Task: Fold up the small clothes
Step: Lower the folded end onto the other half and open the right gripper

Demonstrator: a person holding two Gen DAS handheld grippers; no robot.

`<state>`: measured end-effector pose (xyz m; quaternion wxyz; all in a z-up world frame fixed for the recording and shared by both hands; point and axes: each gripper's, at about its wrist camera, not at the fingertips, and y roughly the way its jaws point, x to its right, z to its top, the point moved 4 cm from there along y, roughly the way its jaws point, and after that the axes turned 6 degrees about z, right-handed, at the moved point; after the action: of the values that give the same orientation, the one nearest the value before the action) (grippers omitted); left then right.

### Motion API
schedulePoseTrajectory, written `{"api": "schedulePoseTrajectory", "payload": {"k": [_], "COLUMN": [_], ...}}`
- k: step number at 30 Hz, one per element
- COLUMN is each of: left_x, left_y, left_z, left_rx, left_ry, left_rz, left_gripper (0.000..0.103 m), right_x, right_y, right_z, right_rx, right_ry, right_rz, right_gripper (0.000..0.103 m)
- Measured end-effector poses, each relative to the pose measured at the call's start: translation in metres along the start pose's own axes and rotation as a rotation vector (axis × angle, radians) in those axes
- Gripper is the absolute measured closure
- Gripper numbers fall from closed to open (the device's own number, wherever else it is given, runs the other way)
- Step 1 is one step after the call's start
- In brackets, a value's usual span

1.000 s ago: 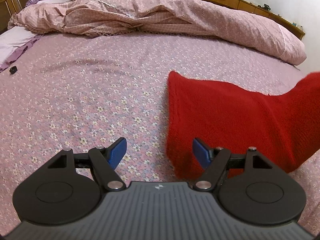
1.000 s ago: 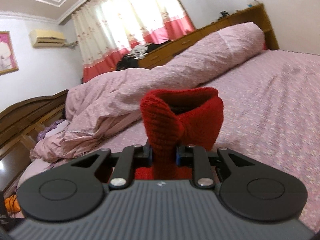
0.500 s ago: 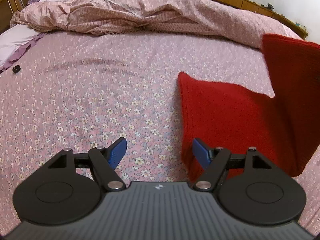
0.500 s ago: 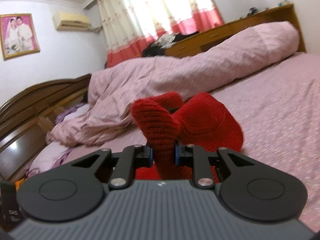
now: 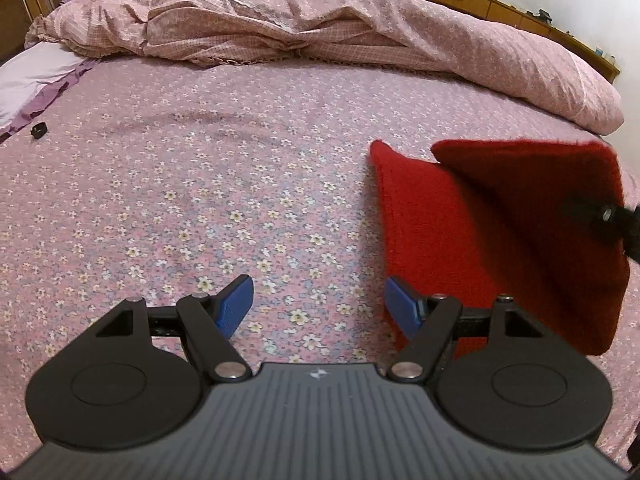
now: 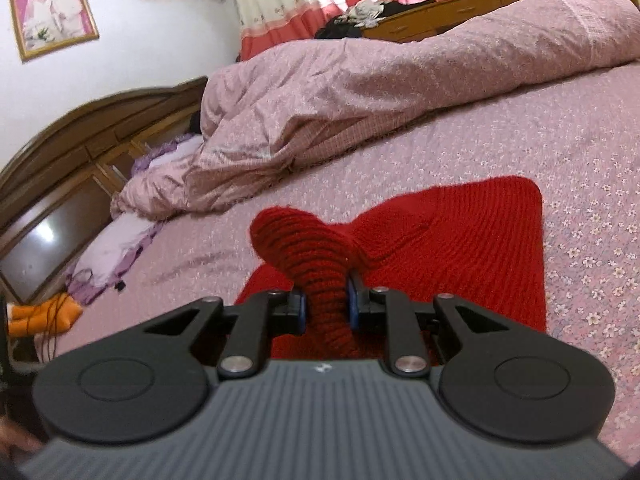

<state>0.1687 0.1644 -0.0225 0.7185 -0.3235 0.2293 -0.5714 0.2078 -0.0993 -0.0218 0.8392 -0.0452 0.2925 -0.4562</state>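
Left wrist view: the left gripper [image 5: 318,300] hangs over the bed [image 5: 200,184], its jaws standing wide with only the flowered sheet between the blue fingertips [image 5: 236,300]. The red knitted garment [image 5: 432,240] lies on the sheet at the right of the frame, its near left edge just beside the right-hand fingertip. One flap of it is raised and folded across the rest at the upper right, where the dark tip of the right gripper [image 5: 608,214] shows at the frame's right edge. A crumpled pink quilt [image 5: 320,24] fills the top of the frame; a small black object [image 5: 39,129] sits on the sheet at the left edge.

Right wrist view: the right gripper [image 6: 325,306], bottom centre, has its jaws narrow and clamped on a bunched ridge of the red knitted garment [image 6: 460,240], which rises above the fingertips while the rest spreads flat on the bed [image 6: 580,160] behind, right of centre. A wooden headboard [image 6: 80,152] runs along the left, with a framed picture [image 6: 52,12] on the wall at upper left.
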Motion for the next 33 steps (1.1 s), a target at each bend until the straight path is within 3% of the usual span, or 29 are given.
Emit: {"api": "schedulePoseTrajectory", "payload": {"k": [4,7,16,23,28,33], "left_x": [-0.01,-0.019,-0.042,-0.042,-0.029,-0.008], "left_y": [-0.004,-0.007,-0.014,-0.026,-0.041,-0.056], "left_z": [0.001,0.001,-0.002,0.008,0.022,0.038], "left_rx": [0.012,0.019,0.023,0.054,0.086,0.121], "left_ry": [-0.015,-0.039,-0.072,-0.079,-0.064,-0.028], "left_rz": [0.006,0.013,0.046,0.037,0.009,-0.026], "left_gripper": [0.026,0.026,0.026,0.026,0.026,0.026], "right_x": [-0.01,-0.025,-0.053,-0.058,-0.061,-0.061], "right_y": [-0.003,0.003,0.043,0.037,0.018,-0.011], "right_z": [0.016,0.021,-0.031,-0.035,-0.034,-0.029], "right_rx": [0.081,0.094,-0.088,-0.113,-0.112,-0.1], "right_ry": [0.042,0.056,-0.044,-0.082,-0.048,-0.012], "right_rz": [0.047,0.118,0.146,0.13,0.171,0.208], "right_gripper": [0.081,0.081,0.081,0.077,0.052,0.048]}}
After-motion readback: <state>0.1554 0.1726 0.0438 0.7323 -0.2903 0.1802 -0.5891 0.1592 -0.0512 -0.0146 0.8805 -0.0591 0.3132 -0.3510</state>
